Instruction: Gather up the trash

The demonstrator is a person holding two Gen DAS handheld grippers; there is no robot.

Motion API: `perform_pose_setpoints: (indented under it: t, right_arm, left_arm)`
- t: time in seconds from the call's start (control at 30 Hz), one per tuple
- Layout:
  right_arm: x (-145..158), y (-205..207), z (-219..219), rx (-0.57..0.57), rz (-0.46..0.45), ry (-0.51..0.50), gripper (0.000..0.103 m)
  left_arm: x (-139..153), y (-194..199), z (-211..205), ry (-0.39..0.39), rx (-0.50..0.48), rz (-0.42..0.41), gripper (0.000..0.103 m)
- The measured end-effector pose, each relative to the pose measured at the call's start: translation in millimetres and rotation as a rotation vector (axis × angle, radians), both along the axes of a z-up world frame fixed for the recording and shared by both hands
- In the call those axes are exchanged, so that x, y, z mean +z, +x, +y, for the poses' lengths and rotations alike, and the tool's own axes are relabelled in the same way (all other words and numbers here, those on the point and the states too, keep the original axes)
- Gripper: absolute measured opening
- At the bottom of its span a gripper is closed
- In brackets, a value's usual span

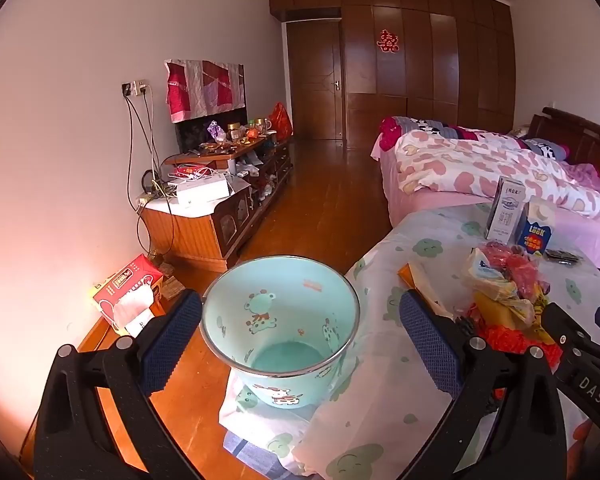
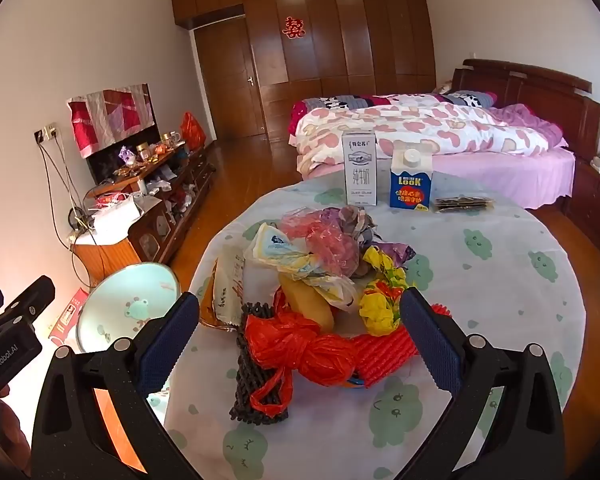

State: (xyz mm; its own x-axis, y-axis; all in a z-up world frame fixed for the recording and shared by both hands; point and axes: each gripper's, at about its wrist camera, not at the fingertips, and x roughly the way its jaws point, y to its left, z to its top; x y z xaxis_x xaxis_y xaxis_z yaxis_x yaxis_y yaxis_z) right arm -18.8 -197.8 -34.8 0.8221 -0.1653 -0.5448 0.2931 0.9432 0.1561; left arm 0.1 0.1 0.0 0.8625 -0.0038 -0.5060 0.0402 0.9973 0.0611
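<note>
A pale green bin (image 1: 280, 320) with cartoon animals stands on the floor beside the round table; it also shows in the right wrist view (image 2: 128, 304). My left gripper (image 1: 300, 344) is open with its fingers either side of the bin, above it. A heap of trash lies on the table: a red plastic bag (image 2: 300, 352), a black foam net (image 2: 256, 380), a red foam net (image 2: 384, 352), a yellow wrapper (image 2: 380, 300), a pink bag (image 2: 332, 240) and a white wrapper (image 2: 284, 252). My right gripper (image 2: 300, 348) is open and straddles the red bag.
A milk carton (image 2: 359, 168), a blue LOOK carton (image 2: 411, 184) and a dark packet (image 2: 464, 204) stand at the table's far side. A bed (image 2: 440, 140) is behind. A cluttered TV cabinet (image 1: 220, 196) lines the left wall. A tissue box (image 1: 130, 292) sits left of the bin.
</note>
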Motion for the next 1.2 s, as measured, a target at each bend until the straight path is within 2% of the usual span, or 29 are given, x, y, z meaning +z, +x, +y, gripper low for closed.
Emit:
perform_pose_setpoints:
  t: [1.2]
  right_arm:
    - [9.4, -6.7, -0.9, -0.014, -0.017, -0.018, 0.098]
  left_arm:
    - [-2.4, -4.4, -4.0, -0.028, -0.025, 0.026, 0.097]
